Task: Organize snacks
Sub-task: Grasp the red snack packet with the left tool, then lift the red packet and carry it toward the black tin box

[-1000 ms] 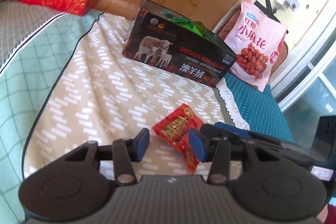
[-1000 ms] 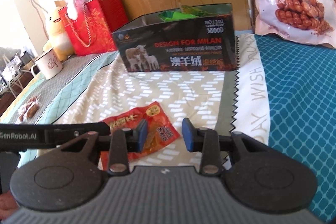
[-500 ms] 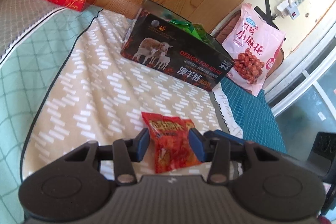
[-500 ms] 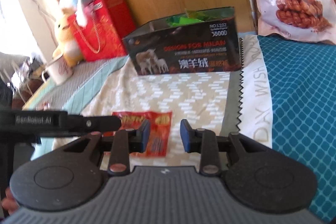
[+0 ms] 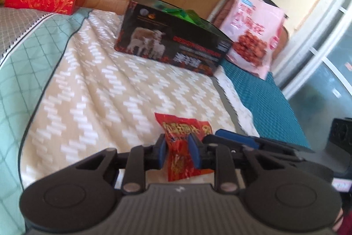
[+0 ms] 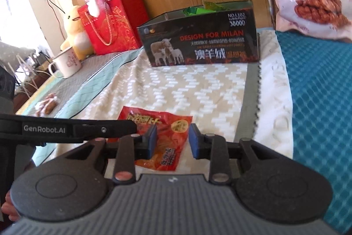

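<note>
Closing left gripper (image 5: 177, 149) on red snack packet (image 5: 183, 142), pads touching its sides, well in front of black box (image 5: 171, 45); right gripper (image 6: 172, 141) partly open, gripping nothing.

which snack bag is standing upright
The big pink bag of brown twists, propped at the back beside the black box. The small red packet lies flat on the cloth.
</note>
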